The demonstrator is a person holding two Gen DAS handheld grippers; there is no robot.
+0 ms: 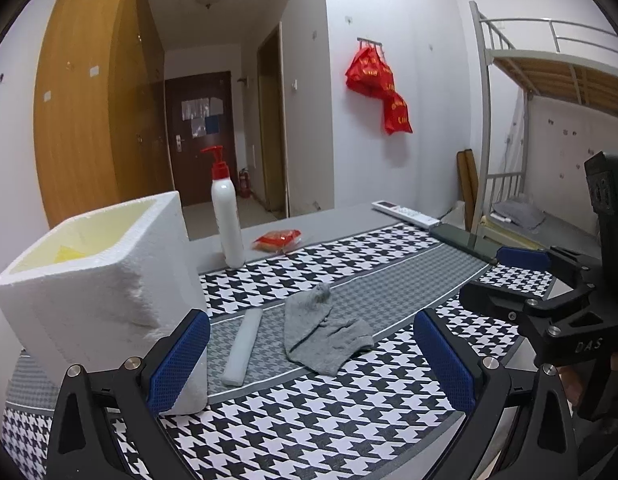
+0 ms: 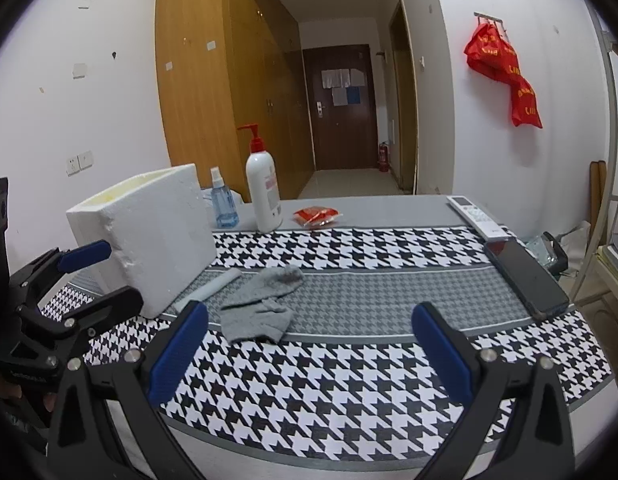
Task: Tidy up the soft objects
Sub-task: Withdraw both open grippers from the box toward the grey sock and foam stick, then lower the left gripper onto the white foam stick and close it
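Left hand-held gripper (image 1: 311, 354) spread wide, level above grey sock (image 1: 323, 330)

Grey sock (image 2: 261, 304) lies crumpled on the table (image 2: 369, 280) beside the foam box (image 2: 149, 236); right hand-held gripper (image 2: 309, 352) hangs wide open, nothing between its fingers.

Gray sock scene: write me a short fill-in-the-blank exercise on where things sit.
1. The gray sock lies on the ____ cloth.
2. The foam box stands to the ____ of the sock.
3. The pump bottle has a ____ pump.
4. Both the left gripper and right gripper are ____.

Missing: houndstooth; left; red; open
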